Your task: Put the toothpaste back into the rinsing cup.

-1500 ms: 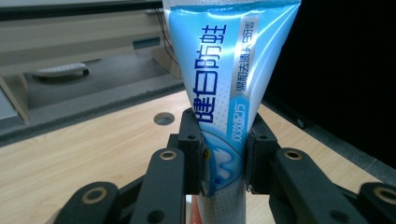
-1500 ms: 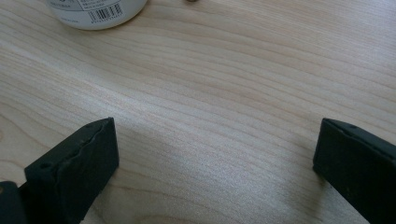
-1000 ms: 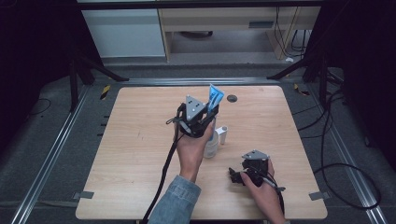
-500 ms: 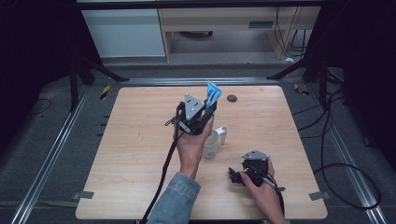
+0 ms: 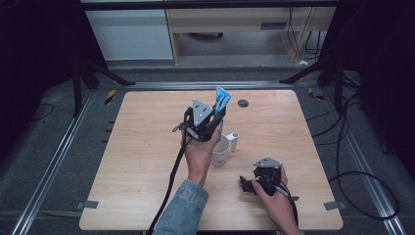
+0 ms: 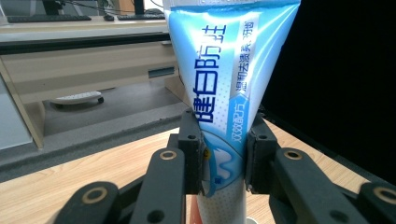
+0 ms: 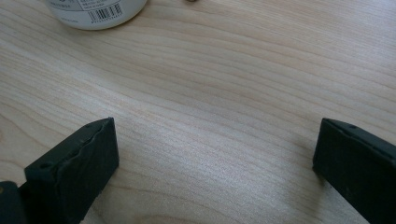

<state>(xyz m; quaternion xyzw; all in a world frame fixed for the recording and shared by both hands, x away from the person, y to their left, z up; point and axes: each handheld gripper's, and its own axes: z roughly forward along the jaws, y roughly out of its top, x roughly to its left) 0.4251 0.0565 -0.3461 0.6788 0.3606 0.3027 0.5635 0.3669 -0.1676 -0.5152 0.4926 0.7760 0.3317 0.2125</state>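
Note:
My left gripper [image 5: 215, 113] is held up over the middle of the table, shut on a blue and white toothpaste tube [image 5: 222, 99]. In the left gripper view the tube [image 6: 219, 79] stands upright between the jaws of my left gripper [image 6: 223, 156], clamped near its lower end, its flat sealed end up. A white cup [image 5: 220, 151] stands on the table just below that hand, with a small white piece [image 5: 234, 141] beside it. My right gripper [image 5: 246, 186] rests low at the front right, open, jaws toward the cup. Bare wood lies between the jaws of my right gripper [image 7: 215, 154].
The wooden table [image 5: 137, 147] has a small dark round spot [image 5: 243, 103] near its far edge. The cup's base [image 7: 95, 9] with a barcode label sits ahead of the right gripper. Dark floor, metal rails and cables surround the table; a desk [image 6: 84, 70] stands beyond.
The left hand has edged slightly away from the table's front with the tube still clamped. The right gripper has not moved.

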